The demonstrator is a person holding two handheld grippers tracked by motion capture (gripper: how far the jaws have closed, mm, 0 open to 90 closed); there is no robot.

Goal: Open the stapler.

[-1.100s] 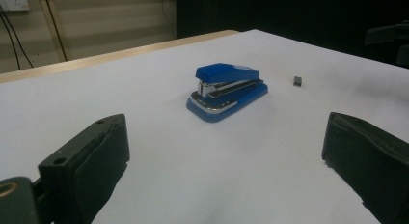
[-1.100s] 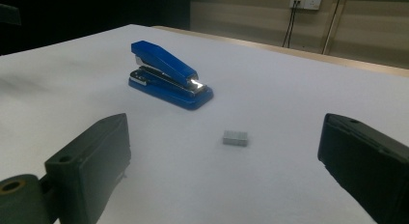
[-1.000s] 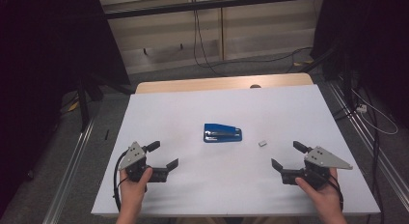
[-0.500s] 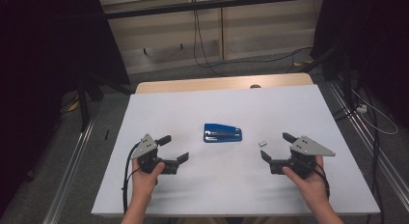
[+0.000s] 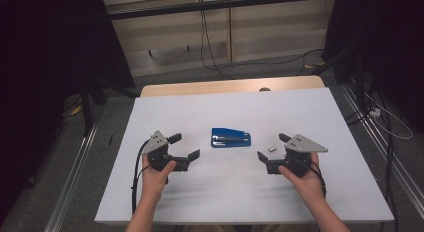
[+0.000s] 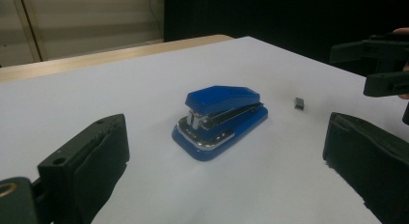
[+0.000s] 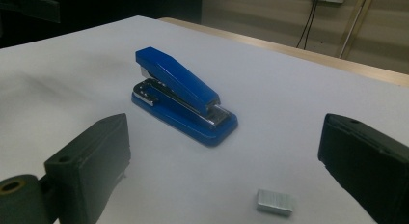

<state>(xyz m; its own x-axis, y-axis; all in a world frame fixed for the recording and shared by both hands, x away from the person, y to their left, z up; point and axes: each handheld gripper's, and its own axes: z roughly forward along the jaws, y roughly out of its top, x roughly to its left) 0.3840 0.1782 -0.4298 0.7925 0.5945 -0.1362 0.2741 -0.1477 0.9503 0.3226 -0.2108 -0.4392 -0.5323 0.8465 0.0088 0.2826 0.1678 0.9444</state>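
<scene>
A blue stapler lies in the middle of the white table, seen closer in the left gripper view as the stapler and in the right gripper view as the stapler. A small grey block of staples rests just right of it. My left gripper stands open to the stapler's left, jaws wide apart and holding nothing. My right gripper stands open to its right, close to the staples block, also holding nothing.
The table's wooden far edge runs along the back. Cables hang over the floor behind. Metal rails flank the table on both sides. The other hand's gripper shows at the right of the left gripper view.
Both grippers have moved inward and forward toward the stapler, the left from the near-left and the right from the near-right. Both stayed open.
</scene>
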